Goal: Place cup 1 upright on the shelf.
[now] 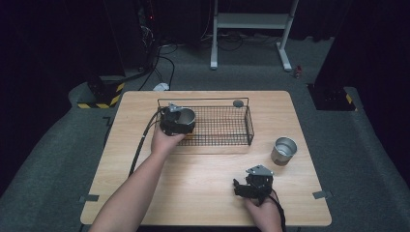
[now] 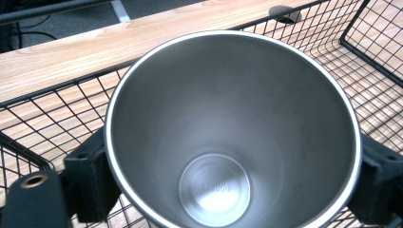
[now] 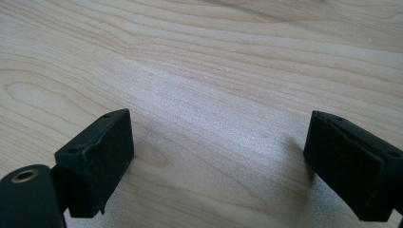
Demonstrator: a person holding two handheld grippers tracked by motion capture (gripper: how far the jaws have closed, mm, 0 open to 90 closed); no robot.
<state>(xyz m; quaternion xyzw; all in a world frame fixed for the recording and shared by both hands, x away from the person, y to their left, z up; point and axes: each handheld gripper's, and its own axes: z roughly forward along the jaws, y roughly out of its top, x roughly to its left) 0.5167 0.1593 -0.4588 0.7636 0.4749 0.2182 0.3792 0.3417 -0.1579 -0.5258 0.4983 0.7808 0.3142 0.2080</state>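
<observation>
- Cup [image 2: 228, 137], steel and empty, sits clamped between the jaws of the left gripper [image 1: 177, 121], one black jaw pressed to each side of its wall.
- From the high view, that cup hangs upright over the left end of the wire basket [image 1: 227, 140], mouth up, at about rim height.
- Whether its base touches the basket floor, I cannot tell.
- Basket lies on the wooden table [image 1: 203, 188], toward the far side, with mesh floor and low walls.
- Left gripper's cable [image 1: 140, 147] trails back along the table beside the forearm.
- Second steel cup [image 1: 283, 151] stands upright on the table just right of the basket, apart from it.
- Right gripper [image 3: 218, 161] rests low over bare wood near the front edge, its jaws spread wide with nothing between them.
- Small dark round hole [image 1: 238, 103] shows in the tabletop behind the basket.
</observation>
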